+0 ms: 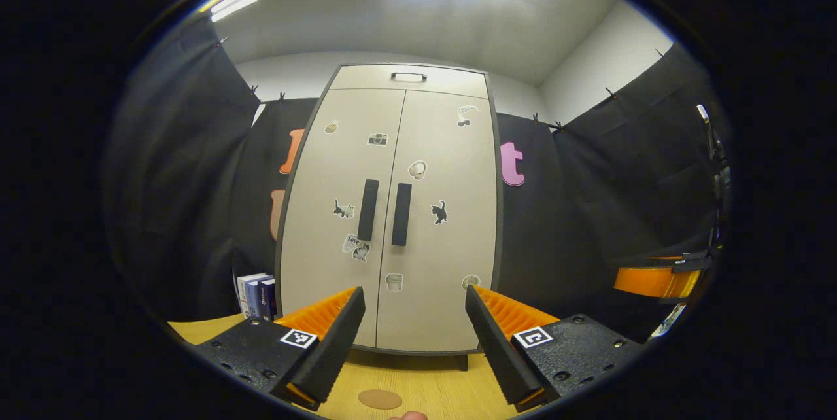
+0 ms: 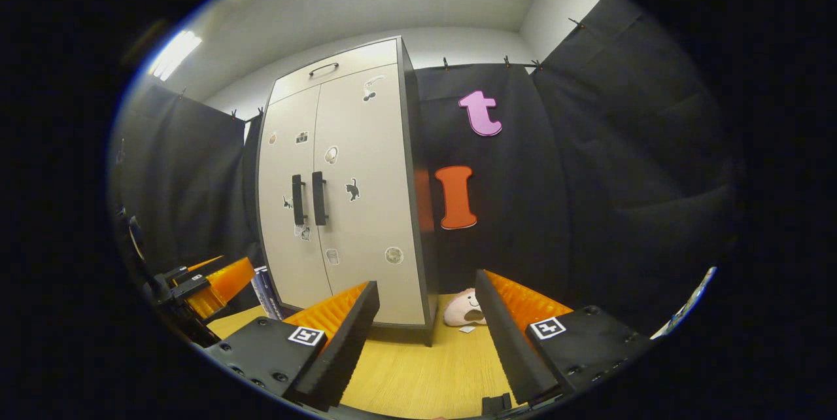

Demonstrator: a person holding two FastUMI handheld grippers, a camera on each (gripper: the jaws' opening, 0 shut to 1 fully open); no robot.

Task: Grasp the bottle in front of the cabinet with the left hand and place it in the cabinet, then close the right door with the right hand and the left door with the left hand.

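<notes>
Left gripper (image 1: 413,341) stands wide and empty at the bottom of our left gripper view, squarely facing the cabinet (image 1: 392,210) at frame centre, whose left door (image 1: 340,210) and right door (image 1: 444,210) both look shut, their tall handles (image 1: 384,212) side by side; we cannot make out the bottle, so we judge it already inside. A round coaster (image 1: 379,399) lies on the desk (image 1: 425,387) between the fingers. Right gripper (image 2: 426,341), wide and empty too in our right gripper view, sees the cabinet (image 2: 346,197) left of centre and angled away, a plush toy (image 2: 463,309) beside its base. Both grippers stand back from the doors, the left one more directly in front.
</notes>
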